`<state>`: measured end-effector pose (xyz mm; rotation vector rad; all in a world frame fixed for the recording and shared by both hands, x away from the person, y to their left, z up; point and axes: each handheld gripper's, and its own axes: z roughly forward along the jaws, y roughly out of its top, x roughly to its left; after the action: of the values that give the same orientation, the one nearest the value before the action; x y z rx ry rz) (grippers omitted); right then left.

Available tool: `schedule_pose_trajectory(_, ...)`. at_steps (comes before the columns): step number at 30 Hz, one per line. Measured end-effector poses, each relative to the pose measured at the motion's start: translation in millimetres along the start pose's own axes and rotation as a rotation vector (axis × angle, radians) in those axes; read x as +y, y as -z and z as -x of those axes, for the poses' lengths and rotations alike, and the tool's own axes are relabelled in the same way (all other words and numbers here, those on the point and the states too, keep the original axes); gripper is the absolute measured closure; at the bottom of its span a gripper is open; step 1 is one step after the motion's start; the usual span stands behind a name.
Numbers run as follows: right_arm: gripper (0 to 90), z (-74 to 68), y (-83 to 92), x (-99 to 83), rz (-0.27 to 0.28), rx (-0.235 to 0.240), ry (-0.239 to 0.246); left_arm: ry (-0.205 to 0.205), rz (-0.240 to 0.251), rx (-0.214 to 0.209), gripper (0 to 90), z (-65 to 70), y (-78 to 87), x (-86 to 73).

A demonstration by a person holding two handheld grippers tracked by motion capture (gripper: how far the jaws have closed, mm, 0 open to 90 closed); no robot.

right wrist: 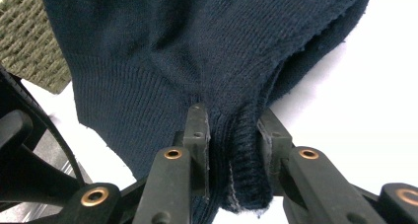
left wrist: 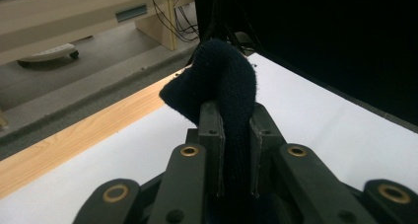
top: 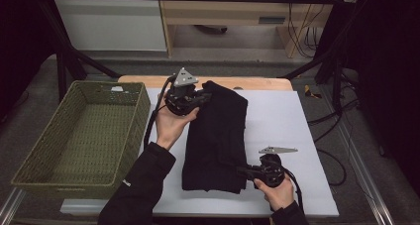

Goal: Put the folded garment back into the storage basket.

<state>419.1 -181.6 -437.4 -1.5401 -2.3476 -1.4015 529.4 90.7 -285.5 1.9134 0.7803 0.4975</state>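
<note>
Dark knitted wool, folded into a long narrow stack, lies on the white table [top: 292,136] just to the right of the green woven basket [top: 79,136]: this is the sweater [top: 215,136]. The left gripper [top: 202,98] has its jaws clamped on a bunched fold at the sweater's far end, on the edge toward the basket, and the right gripper [top: 243,171] has its jaws pinched on the thick ribbed hem at the near end, on the edge away from the basket. The step in hand looks like lifting the folded sweater to carry it across into the basket. To do that well, both ends should rise together and level, with the fabric kept lightly taut so the folds do not slump open, and clear the basket's rim before lowering.
</note>
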Motion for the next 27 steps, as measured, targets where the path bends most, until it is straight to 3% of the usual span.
schedule_pose_trajectory(9,72.1,-5.8,-1.3,5.3,0.012,0.011,0.015,-0.005,-0.011,0.017,79.1,-5.0,6.2,5.1)
schedule_pose_trajectory(27,72.0,-26.0,-2.5,22.8,0.043,0.041,0.060,-0.021,0.000,0.063,79.1,-16.9,33.8,18.6)
